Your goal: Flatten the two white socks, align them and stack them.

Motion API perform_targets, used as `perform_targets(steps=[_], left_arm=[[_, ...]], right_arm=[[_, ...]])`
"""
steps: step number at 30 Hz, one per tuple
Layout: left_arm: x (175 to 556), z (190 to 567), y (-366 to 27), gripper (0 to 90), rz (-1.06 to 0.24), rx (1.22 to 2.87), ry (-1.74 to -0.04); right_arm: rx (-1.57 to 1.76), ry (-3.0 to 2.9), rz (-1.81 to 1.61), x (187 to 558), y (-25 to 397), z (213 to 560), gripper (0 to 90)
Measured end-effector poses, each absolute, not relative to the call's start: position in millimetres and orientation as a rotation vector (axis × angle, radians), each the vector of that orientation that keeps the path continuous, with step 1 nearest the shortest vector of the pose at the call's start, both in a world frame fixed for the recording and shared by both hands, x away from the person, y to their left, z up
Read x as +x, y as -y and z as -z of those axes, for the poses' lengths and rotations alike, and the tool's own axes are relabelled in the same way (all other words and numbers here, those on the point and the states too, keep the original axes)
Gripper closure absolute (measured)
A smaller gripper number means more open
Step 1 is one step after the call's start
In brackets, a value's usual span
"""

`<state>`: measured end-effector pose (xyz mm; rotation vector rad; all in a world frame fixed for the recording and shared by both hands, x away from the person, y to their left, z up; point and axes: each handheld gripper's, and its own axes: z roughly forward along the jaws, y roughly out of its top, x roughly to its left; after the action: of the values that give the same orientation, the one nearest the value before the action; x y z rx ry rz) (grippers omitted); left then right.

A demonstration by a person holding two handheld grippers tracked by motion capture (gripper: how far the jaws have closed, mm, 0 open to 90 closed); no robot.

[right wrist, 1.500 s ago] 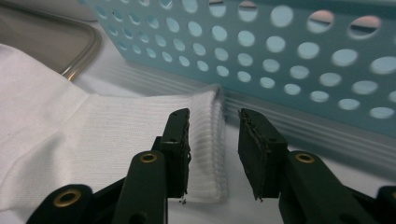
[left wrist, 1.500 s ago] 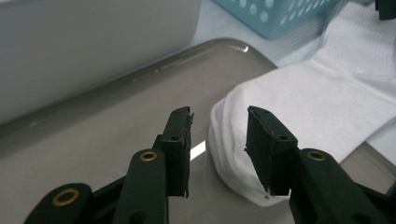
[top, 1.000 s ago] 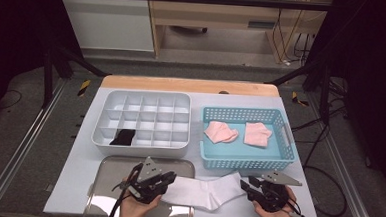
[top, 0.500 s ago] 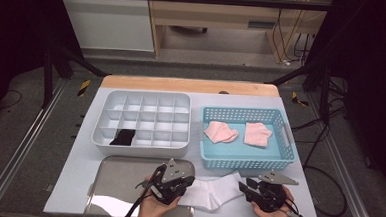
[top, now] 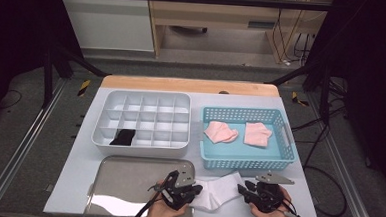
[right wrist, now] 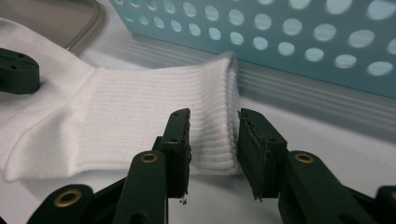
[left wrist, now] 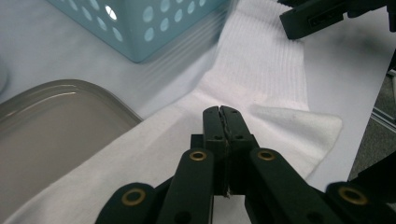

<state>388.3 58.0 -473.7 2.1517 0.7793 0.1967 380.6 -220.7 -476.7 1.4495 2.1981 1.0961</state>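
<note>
1. White sock point(top: 215, 193) lying flat just in front of the blue basket point(top: 278, 158), beside the metal tray point(top: 127, 177).
2. Left gripper point(left wrist: 220, 112): jaws pressed together on the sock's foot fabric.
3. Right gripper point(right wrist: 214, 128): jaws spread around the ribbed cuff; close squarely, catching all layers, before folding.

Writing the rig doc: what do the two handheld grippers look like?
Both are black two-jaw tools. The left gripper has brass-coloured rivets on its linkage arms, a grey plate on top and a black cable trailing off the table edge. The right gripper has the same rivets, ridged jaw pads and a grey three-cornered plate.
</note>
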Motion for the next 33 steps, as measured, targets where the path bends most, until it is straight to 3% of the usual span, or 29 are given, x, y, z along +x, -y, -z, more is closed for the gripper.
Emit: perform_targets(steps=[9, 19, 27, 33], left_arm=[[386.1, 480.5, -50.5, 88.8, -0.191, 2.184, -0.767], [387.0, 467.2, -60.9, 86.0, -0.160, 2.126, -0.773], [385.4, 443.3, -114.2, 85.8, -0.267, 2.056, -0.844], [381.6, 453.1, -164.1, 87.4, -0.327, 2.043, -0.976]], right_arm=[[1.488, -2.201, -1.111, 380.6, 221.5, 480.3, 79.0], [1.418, -2.163, -1.273, 371.0, 220.8, 453.3, 80.3], [1.350, -2.175, -1.336, 365.0, 209.9, 438.3, 80.2], [1.308, -2.201, -1.385, 362.3, 200.1, 431.2, 80.2]])
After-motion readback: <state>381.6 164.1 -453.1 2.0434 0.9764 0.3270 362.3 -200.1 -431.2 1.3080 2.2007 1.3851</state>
